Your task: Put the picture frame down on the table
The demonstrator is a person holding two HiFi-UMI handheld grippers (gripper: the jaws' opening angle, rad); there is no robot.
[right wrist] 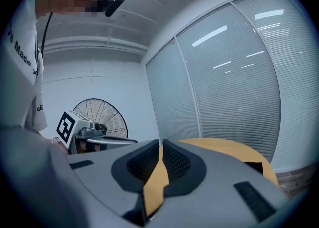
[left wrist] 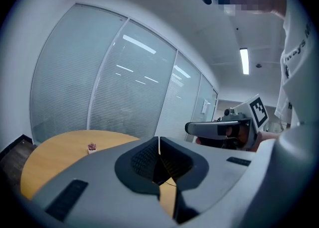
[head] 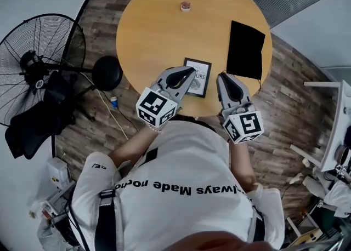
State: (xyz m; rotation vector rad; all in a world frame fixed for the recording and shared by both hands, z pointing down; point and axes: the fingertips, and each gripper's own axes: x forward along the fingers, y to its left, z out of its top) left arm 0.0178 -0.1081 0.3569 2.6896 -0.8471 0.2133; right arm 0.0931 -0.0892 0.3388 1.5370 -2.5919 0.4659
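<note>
White shirt (head: 181,157); beyond, picture frame (head: 197,76): black border, pale print, seemingly flat.

Bright, even ceiling light (left wrist: 244,60); strips glare on the blinds (left wrist: 124,102) (both gripper views); fisheye edges bend and darken.

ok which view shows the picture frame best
The head view: the picture frame lies flat near the front edge of the table, its left side partly behind the left gripper. Neither gripper view shows the frame, only tabletop ahead.
</note>
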